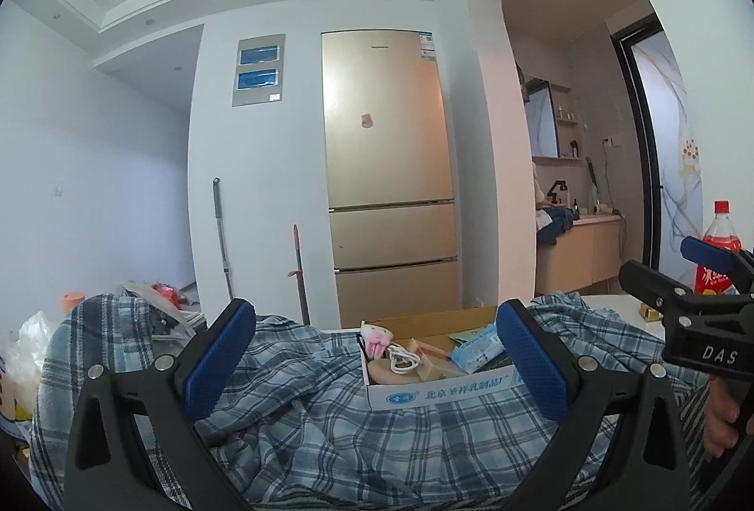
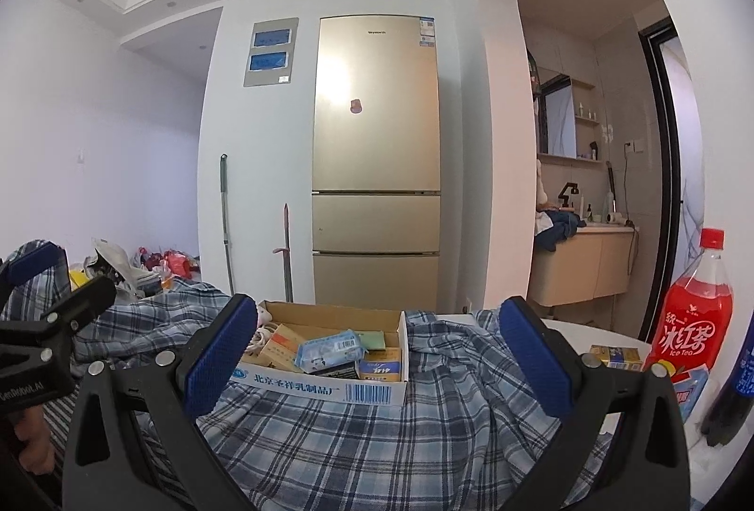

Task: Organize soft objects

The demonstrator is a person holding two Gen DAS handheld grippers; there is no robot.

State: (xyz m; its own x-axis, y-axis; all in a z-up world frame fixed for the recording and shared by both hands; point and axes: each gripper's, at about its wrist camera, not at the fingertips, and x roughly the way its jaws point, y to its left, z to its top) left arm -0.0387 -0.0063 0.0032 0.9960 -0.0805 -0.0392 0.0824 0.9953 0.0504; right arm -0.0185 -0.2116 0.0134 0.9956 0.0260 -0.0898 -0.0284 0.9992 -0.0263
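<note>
A blue and white plaid cloth point(image 1: 353, 440) point(image 2: 377, 440) lies rumpled over the table, around a cardboard box point(image 1: 438, 391) point(image 2: 330, 388). Inside the box are a pink plush toy point(image 1: 377, 339), a blue tissue packet point(image 1: 476, 351) point(image 2: 330, 351) and small cartons. My left gripper point(image 1: 377, 355) hovers open just above the cloth, in front of the box. My right gripper point(image 2: 377, 353) is open too, low over the cloth to the right of the left one. Each shows in the other's view: the right gripper point(image 1: 678, 271), the left gripper point(image 2: 56, 280). Neither holds anything.
A red iced tea bottle point(image 2: 688, 322) point(image 1: 718, 256) and a dark bottle point(image 2: 735, 379) stand on the white table point(image 2: 589, 332) at the right, next to a small yellow carton point(image 2: 615, 355). Behind the table are a gold fridge point(image 2: 374, 134), mop handles and bags on the floor at left.
</note>
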